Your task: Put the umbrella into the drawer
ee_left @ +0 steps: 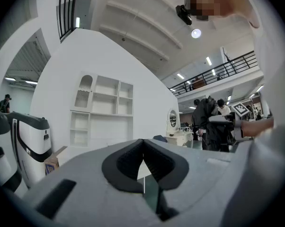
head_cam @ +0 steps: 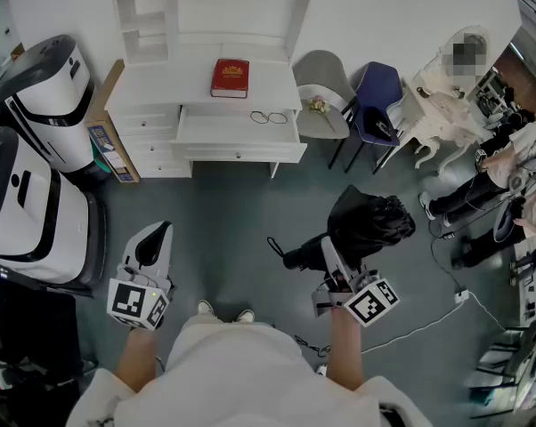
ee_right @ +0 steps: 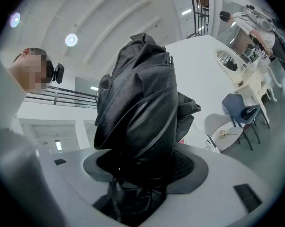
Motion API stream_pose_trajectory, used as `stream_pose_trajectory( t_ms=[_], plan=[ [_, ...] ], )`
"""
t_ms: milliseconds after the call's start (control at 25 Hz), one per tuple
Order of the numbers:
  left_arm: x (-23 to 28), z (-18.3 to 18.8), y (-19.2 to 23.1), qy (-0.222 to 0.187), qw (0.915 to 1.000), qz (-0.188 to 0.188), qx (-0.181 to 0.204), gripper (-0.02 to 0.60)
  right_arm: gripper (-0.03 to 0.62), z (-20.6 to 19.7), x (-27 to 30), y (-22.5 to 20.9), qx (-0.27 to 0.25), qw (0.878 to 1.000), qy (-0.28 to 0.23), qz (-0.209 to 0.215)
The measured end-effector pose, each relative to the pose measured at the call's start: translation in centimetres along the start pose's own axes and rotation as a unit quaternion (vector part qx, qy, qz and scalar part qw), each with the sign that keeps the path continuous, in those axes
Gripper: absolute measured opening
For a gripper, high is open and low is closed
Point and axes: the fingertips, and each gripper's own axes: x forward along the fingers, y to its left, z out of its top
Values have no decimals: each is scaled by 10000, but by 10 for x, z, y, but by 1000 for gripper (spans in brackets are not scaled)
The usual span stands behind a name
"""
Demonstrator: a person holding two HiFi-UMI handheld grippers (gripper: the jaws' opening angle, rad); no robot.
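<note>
Because the black umbrella (ee_right: 142, 108) is only folded, with its canopy bunched loose rather than strapped tight, the likeliest trouble is that the slack fabric catches on the front edge of the drawer (head_cam: 237, 133) or keeps it from closing, since the drawer looks shallow. The right gripper (head_cam: 335, 272) is clamped on the umbrella near the base of the canopy. The bulky cloth end reaches ahead of the jaws and the handle (head_cam: 296, 258) sticks out to the left, so a quick swing could let the umbrella pivot or slip in the pads. A pair of glasses (head_cam: 269, 116) appears to lie at the back of the open drawer, and an umbrella dropped carelessly could land on them or push them aside. The left gripper (head_cam: 157, 236) has its jaws together on nothing and hangs level at the person's side, so it offers no steadying yet. The drawer stands pulled out from a white desk (head_cam: 170, 85) that carries a red book (head_cam: 230, 76) under a white shelf unit, well apart from the person across a bare grey floor (head_cam: 232, 207). A pale cable (head_cam: 419, 327) runs over that floor on the right and might snag a foot on a step that way. Two large white machines (head_cam: 41, 87) and a cardboard box (head_cam: 108, 140) crowd the left side. A grey chair (head_cam: 326, 83), a blue chair (head_cam: 379, 92), a white dressing table (head_cam: 442, 105) and several other people fill the right.
</note>
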Motion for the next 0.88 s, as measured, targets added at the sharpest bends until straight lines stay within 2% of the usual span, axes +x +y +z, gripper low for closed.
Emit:
stream_pose_trajectory(
  t_ms=[240,480,760,880],
  plan=[
    [7,0,-4,11,10000,-39,10,14,275,1,3,-3,50,10000,38,13],
    [12,-3,-11,80,10000,-17,30,15,276,-3,4,-5,-446,9985,322,-49],
    [20,-11,-20,179,9998,24,76,14,278,-10,8,-20,-278,9986,427,101],
    [19,-21,-11,303,9995,127,32,15,278,-18,19,-26,-218,9983,529,125]
  ],
)
